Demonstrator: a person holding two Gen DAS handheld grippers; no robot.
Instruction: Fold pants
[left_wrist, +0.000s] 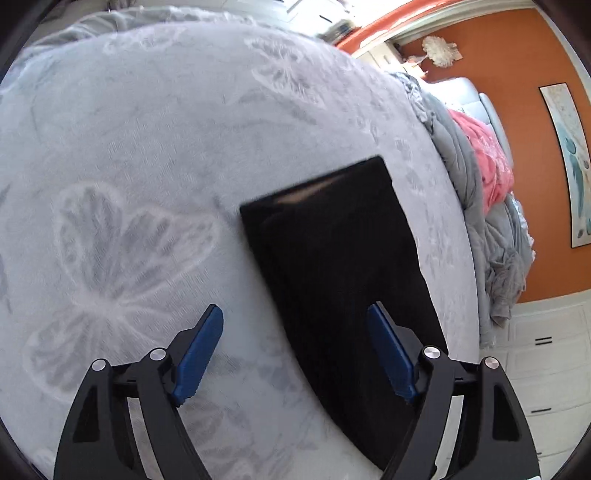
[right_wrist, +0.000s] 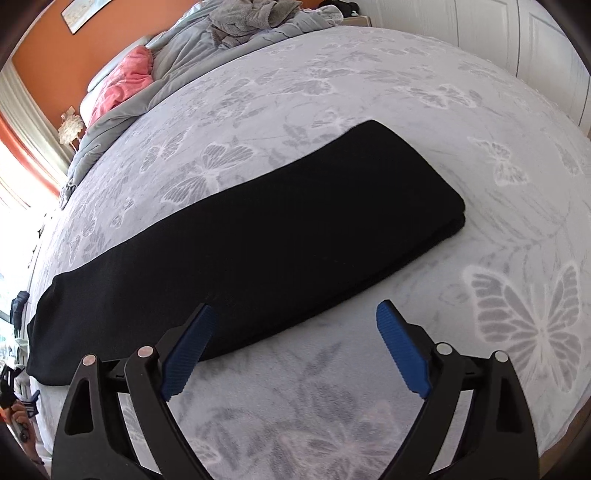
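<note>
Black pants lie folded into a long narrow strip on the grey butterfly-print bed cover. In the left wrist view the pants run away from me, one end near my fingers. My left gripper is open and empty, hovering above the cover with its right finger over the near end of the pants. My right gripper is open and empty, just in front of the long edge of the pants, its left fingertip over the fabric. The other gripper shows at the far left edge.
A bunched grey duvet and a pink blanket lie at the head of the bed. Orange wall with a picture. White drawers stand beside the bed's edge.
</note>
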